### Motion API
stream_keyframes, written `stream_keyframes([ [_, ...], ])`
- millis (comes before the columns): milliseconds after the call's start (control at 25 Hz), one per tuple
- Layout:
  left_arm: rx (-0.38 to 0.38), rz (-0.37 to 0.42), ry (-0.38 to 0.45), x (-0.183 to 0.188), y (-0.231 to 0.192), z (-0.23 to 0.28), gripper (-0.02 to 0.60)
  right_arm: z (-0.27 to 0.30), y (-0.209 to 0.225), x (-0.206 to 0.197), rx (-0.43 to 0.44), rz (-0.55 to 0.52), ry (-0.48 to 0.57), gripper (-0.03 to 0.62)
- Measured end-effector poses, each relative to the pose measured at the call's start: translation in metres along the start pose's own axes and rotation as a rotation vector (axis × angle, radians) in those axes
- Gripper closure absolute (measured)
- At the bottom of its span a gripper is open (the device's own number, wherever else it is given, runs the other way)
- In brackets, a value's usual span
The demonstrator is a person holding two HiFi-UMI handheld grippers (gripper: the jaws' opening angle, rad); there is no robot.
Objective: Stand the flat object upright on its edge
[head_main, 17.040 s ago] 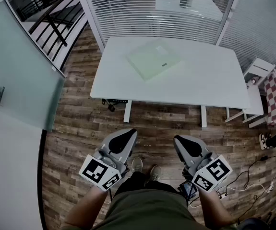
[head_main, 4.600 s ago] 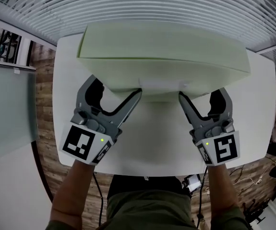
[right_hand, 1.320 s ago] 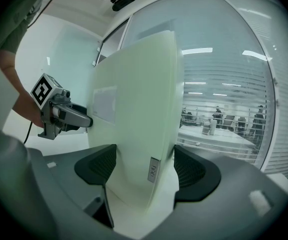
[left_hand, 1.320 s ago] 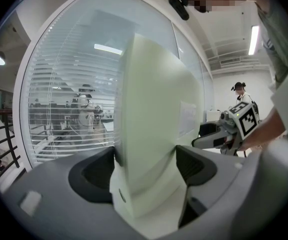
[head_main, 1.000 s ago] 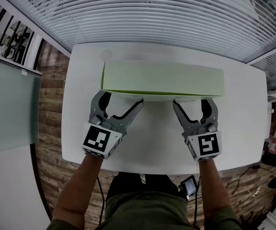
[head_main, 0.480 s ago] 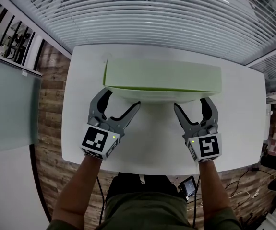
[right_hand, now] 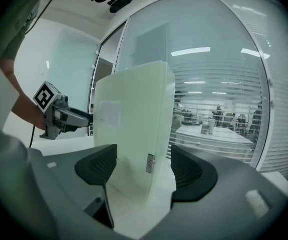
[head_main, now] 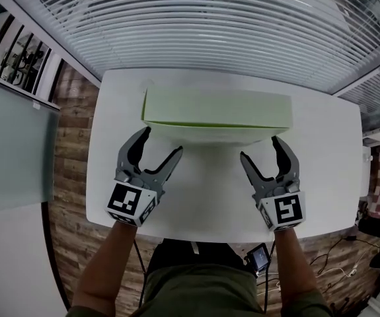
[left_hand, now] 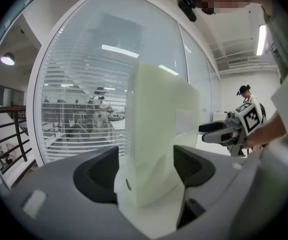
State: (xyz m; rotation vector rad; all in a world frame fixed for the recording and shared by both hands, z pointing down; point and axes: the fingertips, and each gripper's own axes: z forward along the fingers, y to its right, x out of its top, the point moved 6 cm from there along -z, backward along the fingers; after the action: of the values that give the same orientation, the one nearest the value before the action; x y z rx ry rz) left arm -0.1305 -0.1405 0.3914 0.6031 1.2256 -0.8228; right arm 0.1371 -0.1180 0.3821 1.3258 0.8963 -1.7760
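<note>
A pale green flat box stands upright on its long edge on the white table, and nothing holds it. My left gripper sits just in front of the box's left end, apart from it. Its jaws are wide and closing, with nothing between the pads. My right gripper is open, a little short of the box's right end. In the left gripper view the box rises straight ahead of the left gripper. In the right gripper view the box stands ahead of the right gripper.
Window blinds run along the table's far side. A frosted glass partition stands at the left. Wooden floor shows on both sides of the table. The table's near edge is close to the person's body.
Both grippers have drawn back toward the person, away from the box's lower edge. The box has stayed upright on its edge.
</note>
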Motion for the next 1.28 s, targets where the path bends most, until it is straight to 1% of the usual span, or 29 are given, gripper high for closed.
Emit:
stream_keyframes([
  [200, 0.022, 0.004, -0.015, 0.003, 0.002, -0.016, 0.291, -0.008, 0.001, 0.008, 0.010, 0.018, 0.020, 0.256],
  [360, 0.036, 0.018, 0.008, 0.012, 0.008, -0.025, 0.337, -0.016, -0.004, 0.021, 0.042, 0.021, 0.041, 0.258],
  [480, 0.042, 0.029, 0.014, 0.016, 0.010, -0.032, 0.359, -0.023, -0.006, 0.023, 0.052, 0.007, -0.005, 0.261],
  [600, 0.048, 0.027, 0.024, 0.022, 0.014, -0.040, 0.376, -0.026, -0.010, 0.034, 0.061, 0.023, 0.043, 0.284],
  [720, 0.051, 0.032, 0.024, 0.026, 0.019, -0.044, 0.391, -0.029, -0.008, 0.037, 0.065, 0.031, 0.051, 0.298],
  [840, 0.059, 0.035, 0.024, 0.029, 0.024, -0.049, 0.417, -0.033, -0.009, 0.041, 0.076, 0.038, 0.077, 0.298],
  [880, 0.061, 0.037, 0.025, 0.030, 0.026, -0.052, 0.422, -0.035, -0.010, 0.042, 0.081, 0.036, 0.081, 0.312],
  [1040, 0.063, 0.032, 0.036, 0.033, 0.033, -0.062, 0.447, -0.044, -0.014, 0.044, 0.090, 0.012, 0.064, 0.319],
  [1120, 0.062, 0.029, 0.043, 0.032, 0.035, -0.067, 0.464, -0.048, -0.018, 0.044, 0.093, 0.004, 0.052, 0.339],
  [1280, 0.057, 0.034, 0.038, 0.034, 0.040, -0.073, 0.489, -0.054, -0.026, 0.048, 0.105, 0.023, 0.071, 0.379],
])
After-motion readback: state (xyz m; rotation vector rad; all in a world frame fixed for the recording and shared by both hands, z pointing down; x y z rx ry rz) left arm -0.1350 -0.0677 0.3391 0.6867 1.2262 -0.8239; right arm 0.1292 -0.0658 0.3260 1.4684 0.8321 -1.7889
